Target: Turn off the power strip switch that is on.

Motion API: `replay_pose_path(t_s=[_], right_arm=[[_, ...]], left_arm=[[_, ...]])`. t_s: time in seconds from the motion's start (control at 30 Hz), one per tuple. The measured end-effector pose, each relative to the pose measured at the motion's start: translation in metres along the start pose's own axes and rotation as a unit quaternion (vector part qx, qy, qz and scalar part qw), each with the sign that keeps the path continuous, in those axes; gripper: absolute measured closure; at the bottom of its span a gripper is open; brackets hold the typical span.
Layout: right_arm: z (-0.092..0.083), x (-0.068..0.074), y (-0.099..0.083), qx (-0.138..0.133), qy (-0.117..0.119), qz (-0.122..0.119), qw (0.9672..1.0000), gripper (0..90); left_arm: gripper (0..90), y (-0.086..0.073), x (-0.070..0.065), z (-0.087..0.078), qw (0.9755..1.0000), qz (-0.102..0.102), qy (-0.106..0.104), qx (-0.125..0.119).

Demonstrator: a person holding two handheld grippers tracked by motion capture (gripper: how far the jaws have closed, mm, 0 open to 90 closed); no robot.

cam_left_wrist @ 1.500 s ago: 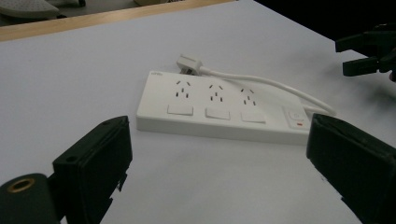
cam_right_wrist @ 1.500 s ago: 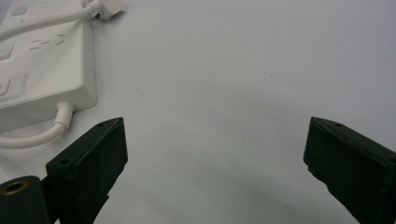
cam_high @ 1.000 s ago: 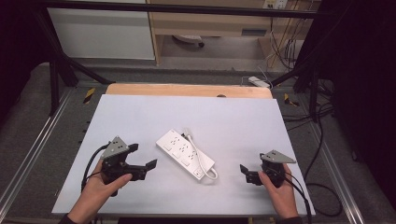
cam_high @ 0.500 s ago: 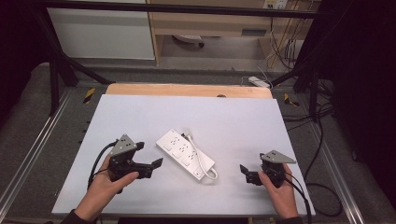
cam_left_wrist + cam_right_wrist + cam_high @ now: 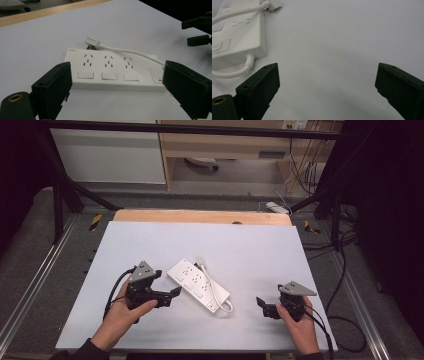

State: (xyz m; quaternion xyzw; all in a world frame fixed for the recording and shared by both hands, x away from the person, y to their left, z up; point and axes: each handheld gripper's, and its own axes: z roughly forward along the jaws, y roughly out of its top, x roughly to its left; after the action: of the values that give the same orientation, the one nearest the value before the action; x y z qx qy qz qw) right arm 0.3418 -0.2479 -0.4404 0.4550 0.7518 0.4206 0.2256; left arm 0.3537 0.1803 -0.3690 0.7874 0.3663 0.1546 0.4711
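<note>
Power strip (image 5: 198, 284) lies flat mid-bench, slightly toward the near edge, set diagonally; its white cable (image 5: 220, 298) loops off the end nearer the right side and runs back along the body to the plug (image 5: 91, 43) resting against the far long side. Looks like rigid plastic, light, smooth top, likely slippery on the matte bench (image 5: 250, 245), so it will probably skate if nudged rather than clamped. Best hold is across the short width, on the long side walls, clear of the switches and sockets; the cable is floppy and will trail. Left gripper (image 5: 171, 295) is spread wide, just beside the strip's near-left end, not touching. Right gripper (image 5: 261, 306) is also spread, well apart near the near-right corner. Plenty of open bench all round; near edge is the closest limit.
</note>
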Motion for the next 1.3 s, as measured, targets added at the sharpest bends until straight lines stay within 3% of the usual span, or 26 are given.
replay_pose_path(t_s=[0.17, 0.27, 0.97, 1.3], right_arm=[[0.0, 0.0, 0.0, -0.001, -0.001, -0.001, 1.0, 6.3], [0.0, 0.0, 0.0, -0.001, 0.0, 0.0, 1.0, 6.3], [0.001, -0.001, 0.0, 0.001, -0.003, -0.003, 1.0, 4.6], [0.001, 0.0, 0.0, 0.003, -0.002, -0.002, 1.0, 4.5]], left_arm=[[9.7, 0.001, -0.001, 0.007, 0.9998, 0.013, 0.0, 0.014], [10.2, 0.002, 0.0, 0.011, 0.9998, 0.007, -0.008, 0.015], [13.1, 0.001, 0.0, 0.027, 0.9994, 0.012, 0.015, 0.028], [13.0, 0.0, 0.003, 0.038, 0.9991, 0.002, 0.016, 0.039]])
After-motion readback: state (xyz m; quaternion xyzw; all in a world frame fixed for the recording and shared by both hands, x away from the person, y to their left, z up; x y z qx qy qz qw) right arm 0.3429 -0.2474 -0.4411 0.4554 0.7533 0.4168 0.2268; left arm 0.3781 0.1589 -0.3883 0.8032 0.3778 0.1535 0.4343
